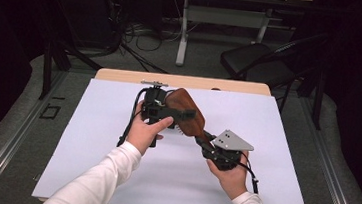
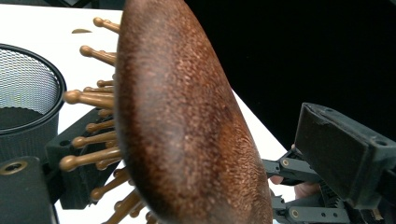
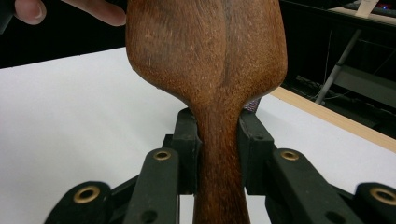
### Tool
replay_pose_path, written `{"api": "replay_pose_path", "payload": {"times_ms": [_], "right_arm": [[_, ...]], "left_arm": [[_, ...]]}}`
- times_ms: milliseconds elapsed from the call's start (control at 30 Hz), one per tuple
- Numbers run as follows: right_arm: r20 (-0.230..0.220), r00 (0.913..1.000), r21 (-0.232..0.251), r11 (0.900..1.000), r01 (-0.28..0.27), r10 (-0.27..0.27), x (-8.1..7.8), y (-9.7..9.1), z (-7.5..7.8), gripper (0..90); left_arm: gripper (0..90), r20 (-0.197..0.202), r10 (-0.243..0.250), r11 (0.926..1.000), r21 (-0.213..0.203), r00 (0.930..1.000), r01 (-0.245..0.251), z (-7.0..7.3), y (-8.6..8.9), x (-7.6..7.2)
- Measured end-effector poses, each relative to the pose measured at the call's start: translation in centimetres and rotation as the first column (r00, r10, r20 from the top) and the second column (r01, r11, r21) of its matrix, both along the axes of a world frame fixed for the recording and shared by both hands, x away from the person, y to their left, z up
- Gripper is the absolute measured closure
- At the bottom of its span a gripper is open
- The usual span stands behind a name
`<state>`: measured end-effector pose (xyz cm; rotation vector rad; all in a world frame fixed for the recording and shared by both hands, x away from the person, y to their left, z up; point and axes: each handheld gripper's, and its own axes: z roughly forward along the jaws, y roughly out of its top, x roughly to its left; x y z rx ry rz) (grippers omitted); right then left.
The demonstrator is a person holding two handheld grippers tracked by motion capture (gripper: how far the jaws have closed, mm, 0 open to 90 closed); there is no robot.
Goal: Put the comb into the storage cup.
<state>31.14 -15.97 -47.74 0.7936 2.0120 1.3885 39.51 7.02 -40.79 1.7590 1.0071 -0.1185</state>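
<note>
Wooden brush sits raised above the white table, and I hold it by its handle in the right gripper, whose jaws are pressed against both sides of the neck. My left gripper straddles the brush head with its jaws spread wide, one on the bristle side and one off the smooth back, not pressing. A black mesh cup stands on the table just beyond the bristles.
</note>
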Motion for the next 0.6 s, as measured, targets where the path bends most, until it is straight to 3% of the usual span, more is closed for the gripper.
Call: {"api": "replay_pose_path", "payload": {"times_ms": [600], "right_arm": [[0.000,1.0000,0.001,1.0000,0.000,0.000,0.03,0.08,-0.09,72.0]], "left_arm": [[13.6,-0.027,0.002,0.9999,-0.012,0.9996,-0.002,-0.03,0.08,0.08]]}}
